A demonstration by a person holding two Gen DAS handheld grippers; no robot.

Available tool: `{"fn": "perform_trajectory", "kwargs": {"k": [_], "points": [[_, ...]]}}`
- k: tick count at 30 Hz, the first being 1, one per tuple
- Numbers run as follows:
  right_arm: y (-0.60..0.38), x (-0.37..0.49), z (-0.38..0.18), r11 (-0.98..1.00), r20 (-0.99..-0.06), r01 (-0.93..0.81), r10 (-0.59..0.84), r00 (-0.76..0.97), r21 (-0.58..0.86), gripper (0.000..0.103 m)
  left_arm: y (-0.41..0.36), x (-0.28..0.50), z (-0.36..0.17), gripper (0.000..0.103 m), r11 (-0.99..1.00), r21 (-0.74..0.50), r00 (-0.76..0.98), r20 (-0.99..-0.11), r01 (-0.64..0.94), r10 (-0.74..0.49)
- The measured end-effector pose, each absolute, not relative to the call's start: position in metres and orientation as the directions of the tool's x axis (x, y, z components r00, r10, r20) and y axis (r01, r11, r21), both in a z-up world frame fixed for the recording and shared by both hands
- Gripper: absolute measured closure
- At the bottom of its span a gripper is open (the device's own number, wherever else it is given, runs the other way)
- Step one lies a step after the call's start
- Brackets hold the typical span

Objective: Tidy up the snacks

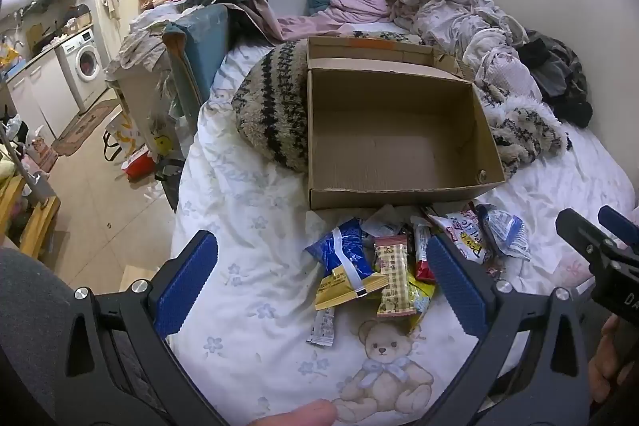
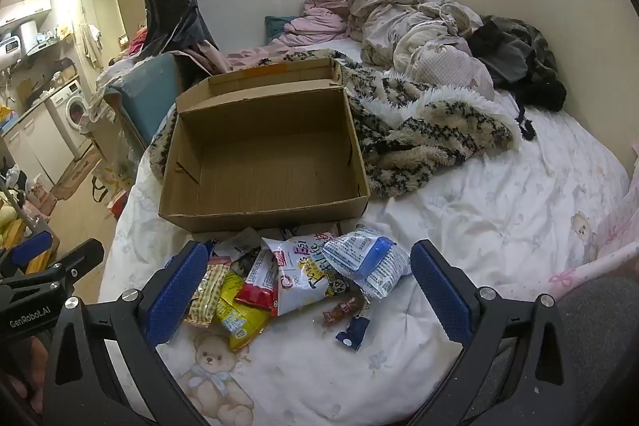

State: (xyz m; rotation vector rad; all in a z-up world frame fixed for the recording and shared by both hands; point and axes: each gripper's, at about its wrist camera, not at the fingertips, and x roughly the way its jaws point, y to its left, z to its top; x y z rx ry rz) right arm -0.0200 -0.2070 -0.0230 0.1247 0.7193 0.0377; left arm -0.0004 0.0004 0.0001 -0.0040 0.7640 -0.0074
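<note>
A small cluttered room: a bed [image 1: 247, 210] with a white sheet printed with teddy bears and pale flowers fills most of both views, set in a corner of plain walls. To the left the floor is tiled, with a washing machine [image 1: 86, 60] under a counter and bags and boxes strewn about.

On the bed sits an open cardboard box [image 2: 263, 214], its inside bare, its lid flap standing up behind. A fuzzy black-and-cream blanket [image 2: 419, 142] lies bunched against the box's far and right sides, and further back are heaps of pink and white bedding [image 2: 403, 22] and dark clothes [image 2: 515, 54].

The snacks [image 2: 287, 278] lie in a loose pile on the sheet just in front of the box's near wall: a blue packet [image 1: 347, 254], a checked beige wrapper [image 1: 393, 276], a red bar [image 2: 257, 284], a white bag with coloured lettering [image 2: 305, 270], a white-and-blue pouch [image 2: 371, 262], and small sweets beside them.

Both tools tilt downward over the pile. The left hand-held gripper [image 1: 323, 286] is spread wide, its blue pads either side of the pile's left part, gripping nothing. The right hand-held gripper [image 2: 305, 292] is likewise wide, straddling the pile, empty.
</note>
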Motion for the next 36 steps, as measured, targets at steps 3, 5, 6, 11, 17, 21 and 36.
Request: {"fn": "perform_trajectory", "kwargs": {"k": [3, 5, 6, 11, 17, 21, 36], "points": [[-0.207, -0.020, -0.023, 0.992, -0.654, 0.007, 0.080, 0.753, 0.129, 0.000, 0.000, 0.000, 0.000, 0.000, 1.000, -0.002, 0.718, -0.696, 0.008, -0.007], [-0.207, -0.020, -0.023, 0.991, -0.653, 0.006, 0.084, 0.752, 0.134, 0.000, 0.000, 0.000, 0.000, 0.000, 1.000, -0.004, 0.718, -0.696, 0.008, -0.009], [-0.207, -0.021, -0.023, 0.991, -0.652, 0.006, 0.083, 0.754, 0.132, 0.000, 0.000, 0.000, 0.000, 0.000, 1.000, -0.003, 0.718, -0.696, 0.007, -0.007], [-0.207, -0.021, -0.022, 0.991, -0.649, 0.007, 0.081, 0.757, 0.132, 0.000, 0.000, 0.000, 0.000, 0.000, 1.000, -0.003, 0.719, -0.695, 0.006, -0.006], [-0.207, -0.021, -0.022, 0.991, -0.648, 0.008, 0.079, 0.758, 0.130, 0.000, 0.000, -0.001, 0.000, 0.000, 1.000, -0.004, 0.720, -0.694, 0.006, -0.007], [-0.207, -0.021, -0.022, 0.991, -0.647, 0.006, 0.080, 0.759, 0.130, 0.000, -0.003, -0.001, 0.001, 0.000, 1.000, 0.004, 0.726, -0.687, 0.008, -0.003], [-0.210, -0.023, -0.021, 0.990, -0.646, 0.012, 0.082, 0.759, 0.139, 0.000, -0.003, -0.001, 0.003, 0.000, 1.000, 0.008, 0.725, -0.689, 0.008, 0.000]]}}
